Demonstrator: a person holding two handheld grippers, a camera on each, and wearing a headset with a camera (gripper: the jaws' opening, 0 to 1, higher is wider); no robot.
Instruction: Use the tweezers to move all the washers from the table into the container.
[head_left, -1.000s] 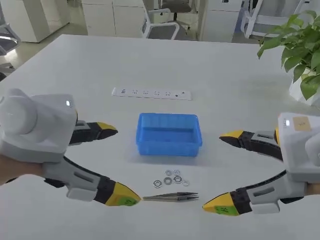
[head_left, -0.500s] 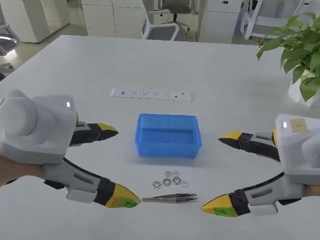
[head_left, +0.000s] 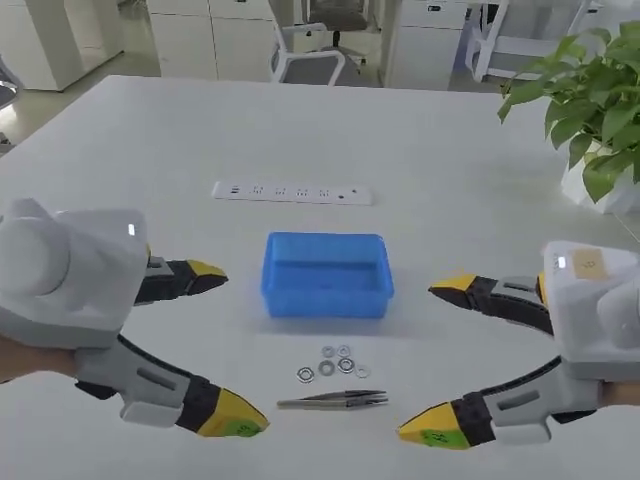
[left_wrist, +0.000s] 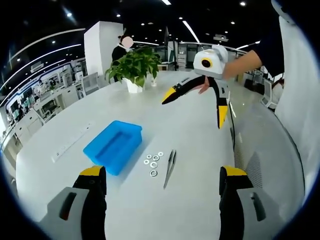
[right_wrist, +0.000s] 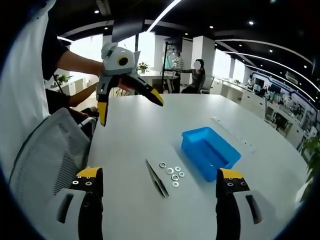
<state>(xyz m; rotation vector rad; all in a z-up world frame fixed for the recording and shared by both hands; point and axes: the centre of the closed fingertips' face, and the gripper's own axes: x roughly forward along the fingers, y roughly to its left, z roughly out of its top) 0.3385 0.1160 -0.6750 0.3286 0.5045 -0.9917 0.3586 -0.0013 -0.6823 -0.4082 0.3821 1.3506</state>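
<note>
White bench (head_left: 450, 150) is spreading out under everything. Left hand-held gripper (head_left: 242, 348) and right hand-held gripper (head_left: 416, 361) are hovering with jaws wide apart, holding nothing. Tweezers (head_left: 332, 400) are lying between them. Washers (head_left: 332, 364), maybe six, are sitting just beyond, near the blue container (head_left: 326, 275).

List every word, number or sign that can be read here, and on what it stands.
No text can be read.
Green sticker on the left gripper: marks too small.
Green sticker on the right gripper: too small.
Tan label on the right gripper: blurred.
Power strip: markings too small.
</note>
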